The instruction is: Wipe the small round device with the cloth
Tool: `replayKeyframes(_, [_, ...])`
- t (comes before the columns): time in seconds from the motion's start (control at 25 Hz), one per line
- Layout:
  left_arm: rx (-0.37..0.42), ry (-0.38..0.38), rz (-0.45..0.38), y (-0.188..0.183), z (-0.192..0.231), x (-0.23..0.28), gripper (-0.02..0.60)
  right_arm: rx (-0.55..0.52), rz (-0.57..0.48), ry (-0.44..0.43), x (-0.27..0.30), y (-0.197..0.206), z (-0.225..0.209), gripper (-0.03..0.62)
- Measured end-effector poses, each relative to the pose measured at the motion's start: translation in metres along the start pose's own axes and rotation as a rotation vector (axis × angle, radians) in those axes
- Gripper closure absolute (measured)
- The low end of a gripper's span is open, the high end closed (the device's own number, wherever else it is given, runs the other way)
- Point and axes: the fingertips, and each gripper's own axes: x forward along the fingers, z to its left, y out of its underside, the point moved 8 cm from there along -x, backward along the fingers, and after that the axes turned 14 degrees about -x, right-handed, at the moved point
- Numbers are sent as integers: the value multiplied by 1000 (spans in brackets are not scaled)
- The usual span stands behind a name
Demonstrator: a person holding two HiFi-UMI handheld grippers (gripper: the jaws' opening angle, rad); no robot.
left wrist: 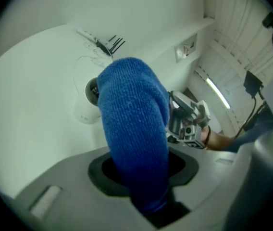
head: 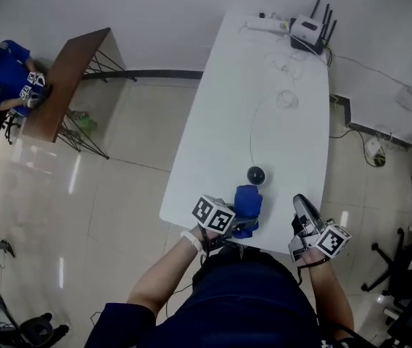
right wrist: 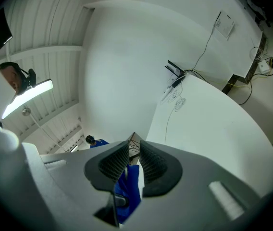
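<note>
left claw (left wrist: 141, 177) clenched on blue cloth (left wrist: 131, 119) | right claw (right wrist: 132, 160) slightly parted, empty | round device (head: 256, 175) on table (head: 220, 122)

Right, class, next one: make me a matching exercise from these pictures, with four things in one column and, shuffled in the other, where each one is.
Things
1 blue cloth
2 small round device
3 router
4 wooden desk

Places
A at the far end of the white table
B clamped in the left gripper
C standing apart on the floor, left of the white table
D on the white table, just beyond the cloth

Pairs: 1-B, 2-D, 3-A, 4-C
</note>
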Motion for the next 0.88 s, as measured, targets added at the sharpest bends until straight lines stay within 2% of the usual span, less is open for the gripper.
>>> replayKeyframes(0.16, [-198,-65,20,13,33,2,422,-12,-3,-18,4,-1,17,519])
replayKeyframes(0.24, [-252,-107,54,19,47,-3,422,1,-4,-35,5,3,21,519])
replayKeyframes(0.28, [-248,-160,65,20,53,-7,421,3,-4,-41,6,4,23,519])
replayKeyframes(0.36, [-191,-324,78,18,65,-16,400,-5,-4,-43,8,4,27,520])
replayKeyframes(0.44, [-108,-507,88,16,79,-26,317,-8,-2,-46,11,5,31,519])
replayKeyframes(0.52, [-8,-670,77,12,90,-35,265,0,0,-70,16,6,38,519])
replayKeyframes(0.6, [74,-786,51,5,100,-45,182,3,5,-80,21,6,41,519])
replayKeyframes(0.72, [83,-829,30,6,108,-58,111,-13,11,-60,22,5,43,520])
replayKeyframes(0.8, [72,-817,-8,5,106,-73,106,-13,15,-67,25,5,48,519])
replayKeyframes(0.88, [71,-824,-94,-6,100,-98,106,-23,17,-76,31,1,50,519])
